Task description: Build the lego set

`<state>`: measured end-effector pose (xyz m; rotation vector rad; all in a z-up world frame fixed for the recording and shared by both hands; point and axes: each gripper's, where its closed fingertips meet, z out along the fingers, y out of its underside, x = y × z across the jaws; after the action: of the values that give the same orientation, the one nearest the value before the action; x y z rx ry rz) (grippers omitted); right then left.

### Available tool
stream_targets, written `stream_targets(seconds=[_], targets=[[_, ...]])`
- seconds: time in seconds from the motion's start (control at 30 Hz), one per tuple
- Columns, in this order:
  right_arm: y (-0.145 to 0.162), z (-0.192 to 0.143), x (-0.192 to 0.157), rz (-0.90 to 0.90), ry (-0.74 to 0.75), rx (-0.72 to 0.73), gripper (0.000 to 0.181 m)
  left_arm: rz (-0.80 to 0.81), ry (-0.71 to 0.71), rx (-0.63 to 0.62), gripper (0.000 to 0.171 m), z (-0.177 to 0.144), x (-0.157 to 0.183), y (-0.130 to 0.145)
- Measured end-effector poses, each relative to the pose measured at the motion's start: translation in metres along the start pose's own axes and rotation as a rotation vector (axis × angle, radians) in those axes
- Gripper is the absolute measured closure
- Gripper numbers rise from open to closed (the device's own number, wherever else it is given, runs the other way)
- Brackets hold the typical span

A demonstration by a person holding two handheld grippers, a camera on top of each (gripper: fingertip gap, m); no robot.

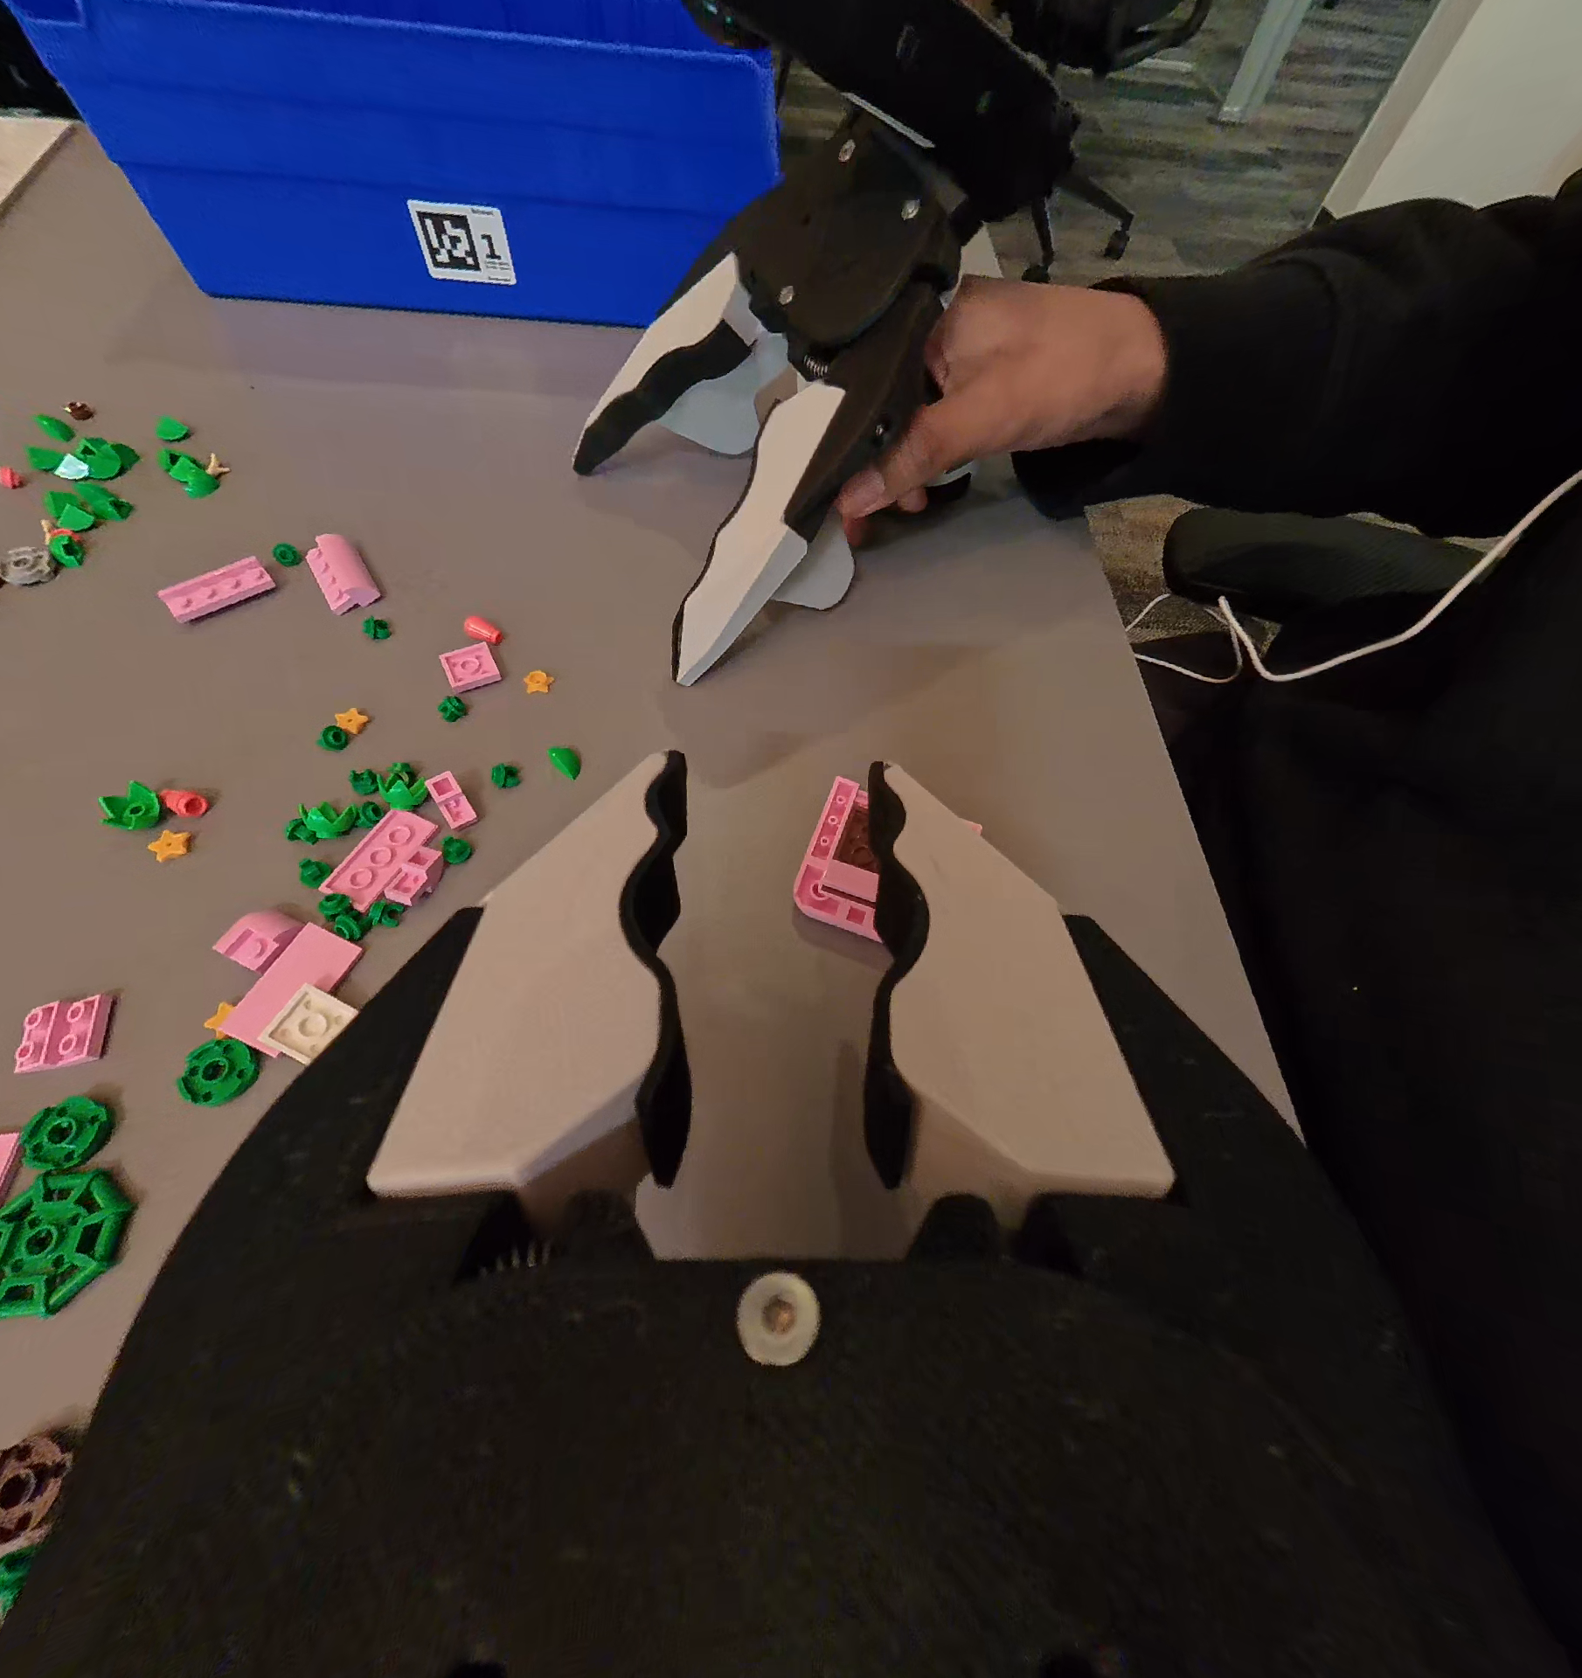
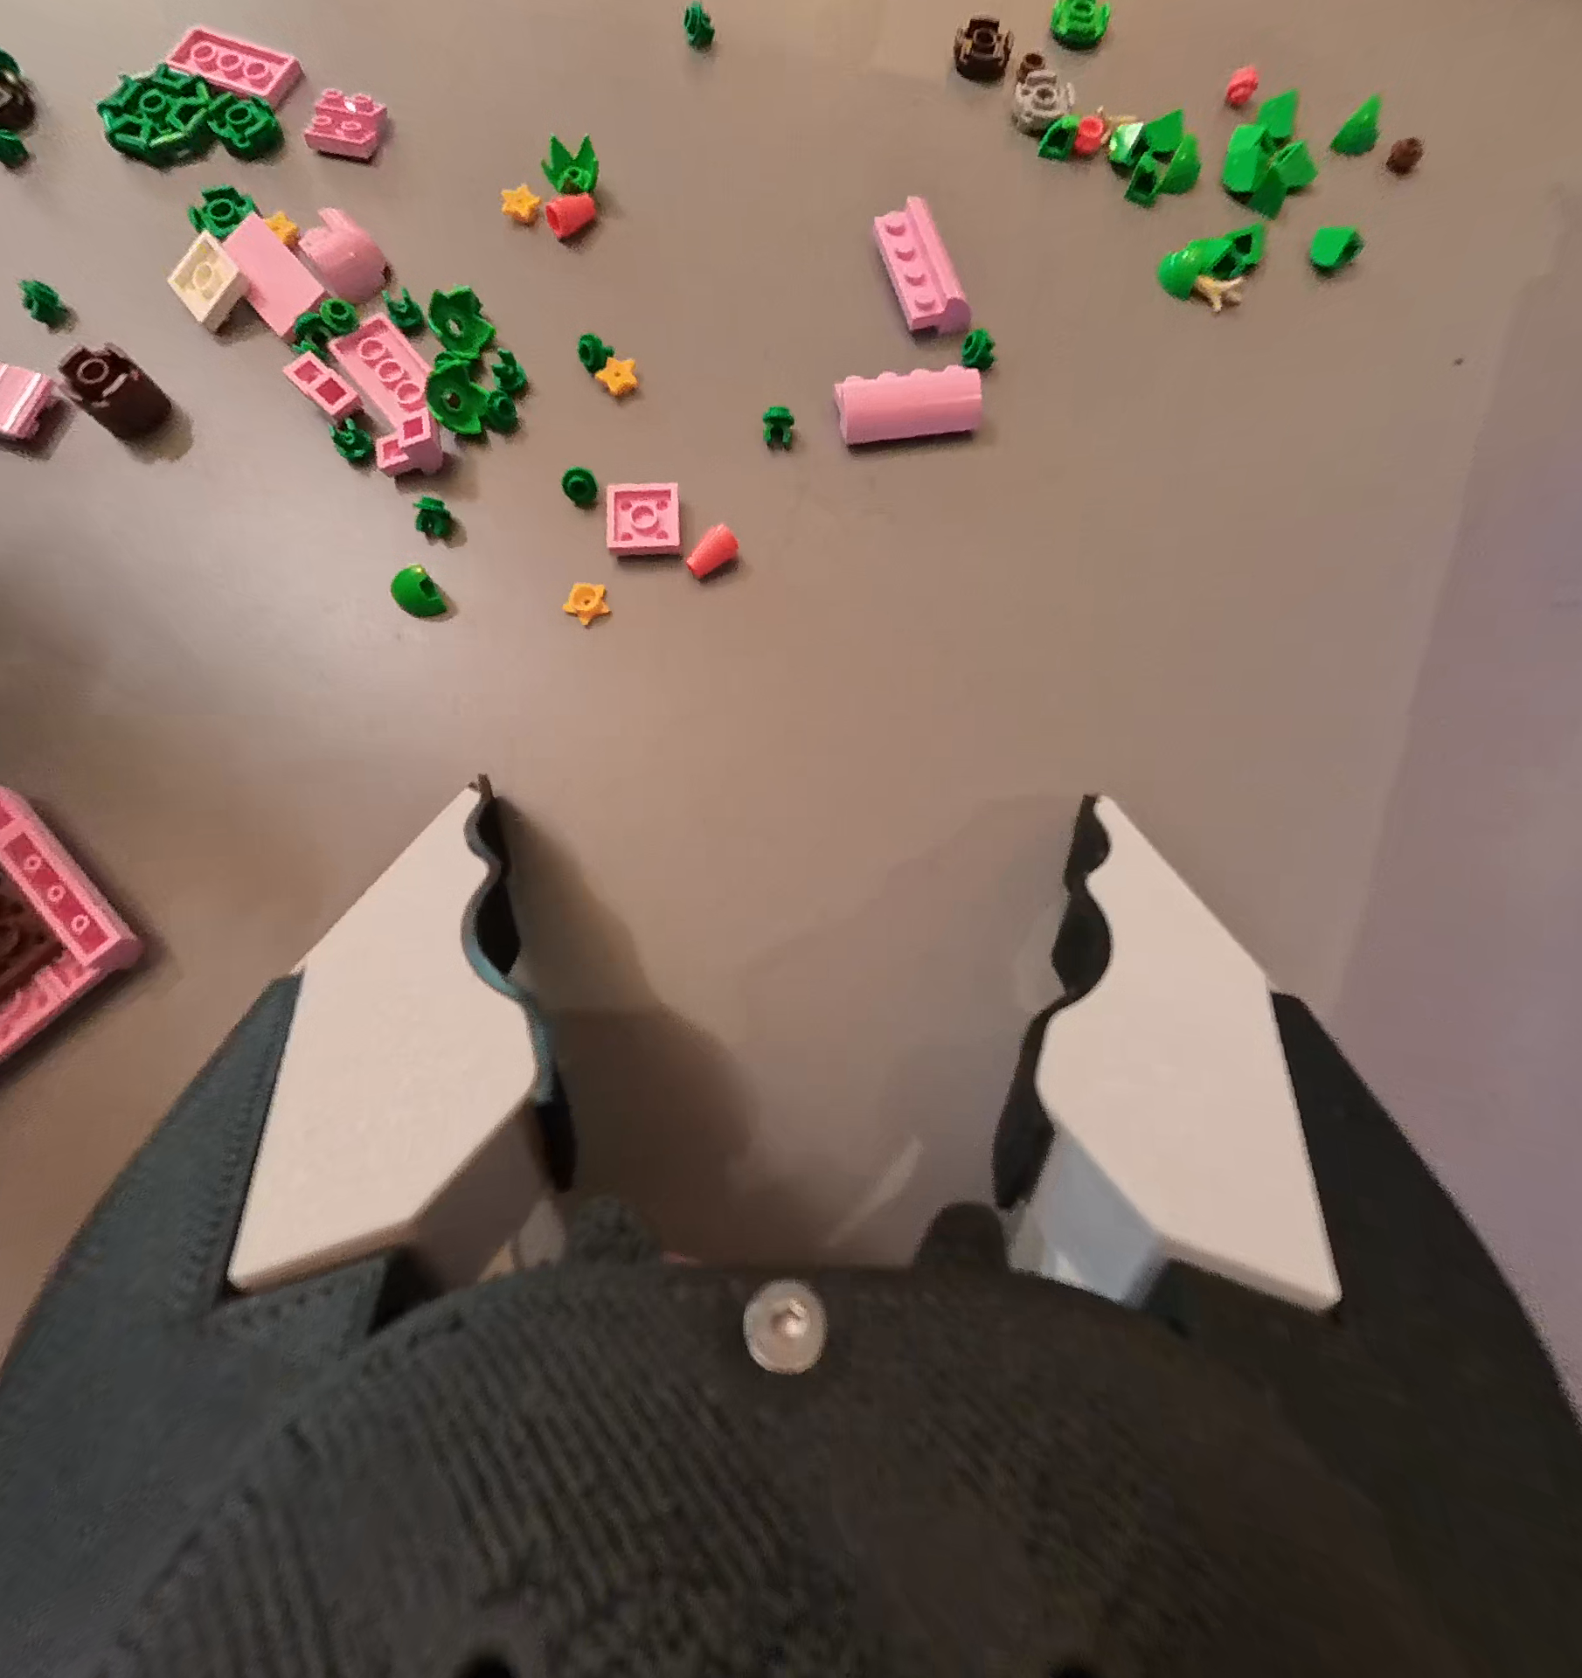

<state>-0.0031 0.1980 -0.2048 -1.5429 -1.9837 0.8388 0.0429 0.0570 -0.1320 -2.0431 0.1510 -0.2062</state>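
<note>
A partly built pink frame with a brown plate inside (image 1: 835,863) lies on the grey table (image 1: 497,436), half hidden behind my left gripper's right finger. It also shows at the left edge of the right wrist view (image 2: 15,935). My left gripper (image 1: 776,764) is open and empty, its tips just left of the frame. My right gripper (image 2: 783,799) is open wide and empty above bare table; in the left wrist view (image 1: 628,572) a hand holds it beyond the frame. Loose pink, green, orange and red pieces (image 2: 642,518) lie scattered ahead of it.
A blue bin (image 1: 424,154) with a white tag stands at the back of the table. The table's right edge (image 1: 1160,726) runs close to the frame. A black sleeve (image 1: 1405,345), a white cable (image 1: 1368,636) and an office chair base are beyond the edge.
</note>
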Motion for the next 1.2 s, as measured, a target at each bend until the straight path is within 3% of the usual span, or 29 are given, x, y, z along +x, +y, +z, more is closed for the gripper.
stream_targets(seconds=[0.83,1.03,1.2], targets=[[0.003,-0.002,0.002,0.029,0.031,-0.008,0.052,0.011,-0.001,-0.006,0.133,0.003,0.003,0.000],[0.007,-0.001,0.011,0.074,0.074,-0.032,0.033,0.017,-0.003,0.000,0.133,0.003,0.004,-0.002],[0.007,-0.001,0.011,0.074,0.074,-0.032,0.032,0.021,-0.010,0.009,0.133,0.002,0.005,-0.004]])
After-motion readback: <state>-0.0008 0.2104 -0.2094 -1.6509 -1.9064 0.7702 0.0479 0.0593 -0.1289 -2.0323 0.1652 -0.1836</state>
